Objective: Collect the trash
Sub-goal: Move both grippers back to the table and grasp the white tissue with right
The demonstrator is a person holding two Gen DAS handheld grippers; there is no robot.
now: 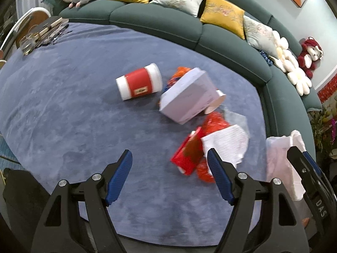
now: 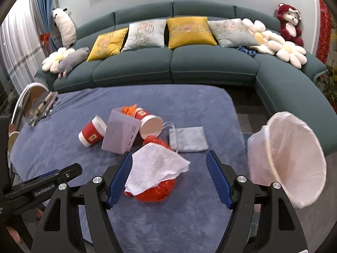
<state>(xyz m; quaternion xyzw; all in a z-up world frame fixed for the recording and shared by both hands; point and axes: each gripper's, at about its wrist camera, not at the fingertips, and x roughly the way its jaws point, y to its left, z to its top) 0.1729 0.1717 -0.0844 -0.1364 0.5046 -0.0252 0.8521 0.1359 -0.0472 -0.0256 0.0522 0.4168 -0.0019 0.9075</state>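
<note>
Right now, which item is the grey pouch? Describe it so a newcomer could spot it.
Start at the blue-covered table in front of the green sofa. In the right wrist view the trash pile sits mid-table; the grey pouch lies flat at its right edge, nearest the lined bin. It is the only plain grey fabric piece, with a drawstring.

text: "DAS" on right gripper (image 1: 303, 164) body | "GenRobot.AI" on left gripper (image 2: 52, 174) body | cup and box print was illegible

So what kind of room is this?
Most likely a living room: a long green sofa with cushions, a stuffed bear, and a blue rug strewn with trash.
</note>
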